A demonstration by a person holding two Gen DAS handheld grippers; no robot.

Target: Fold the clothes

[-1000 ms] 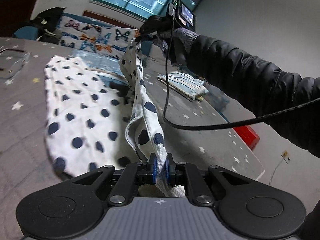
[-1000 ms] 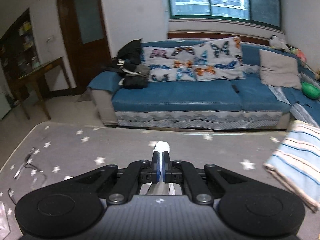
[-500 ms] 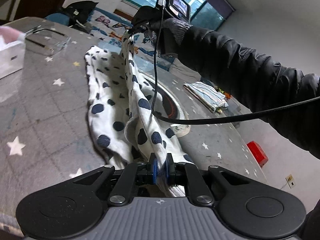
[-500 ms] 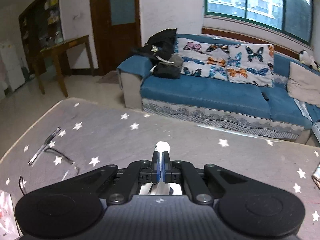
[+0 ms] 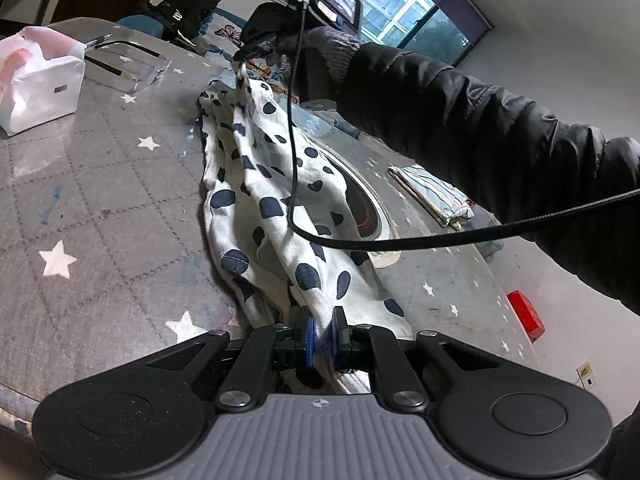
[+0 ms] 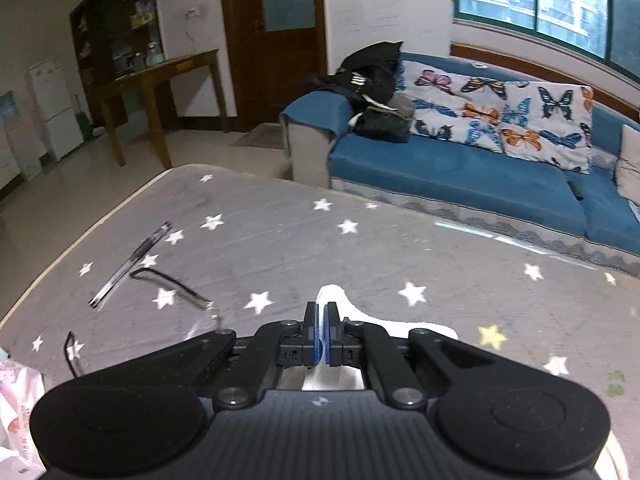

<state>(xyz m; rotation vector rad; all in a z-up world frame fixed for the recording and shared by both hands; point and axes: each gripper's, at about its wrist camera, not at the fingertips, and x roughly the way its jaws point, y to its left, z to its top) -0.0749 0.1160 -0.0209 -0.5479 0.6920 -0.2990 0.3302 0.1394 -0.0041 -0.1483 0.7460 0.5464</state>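
We are holding the white cotton garment with navy polka dots (image 5: 276, 184) stretched between both tools above the grey quilted table cover with white stars (image 5: 100, 200). Our left gripper (image 5: 320, 336) is clenching the near edge of the fabric between its blue pads. Our right gripper (image 6: 320, 334) is pinching the far corner, and in the right wrist view a small tip of white cloth (image 6: 332, 298) is showing past the closed fingers. The garment is draping in a ridge between the two holds, its left part lying on the table cover. Well apart to the right, a folded striped cloth (image 5: 432, 192) is lying flat. A clear plastic pen (image 6: 128, 264) and black-rimmed spectacles (image 6: 176, 288) are lying near the left edge of the cover, and a white plastic bag (image 5: 36, 76) is standing nearby.
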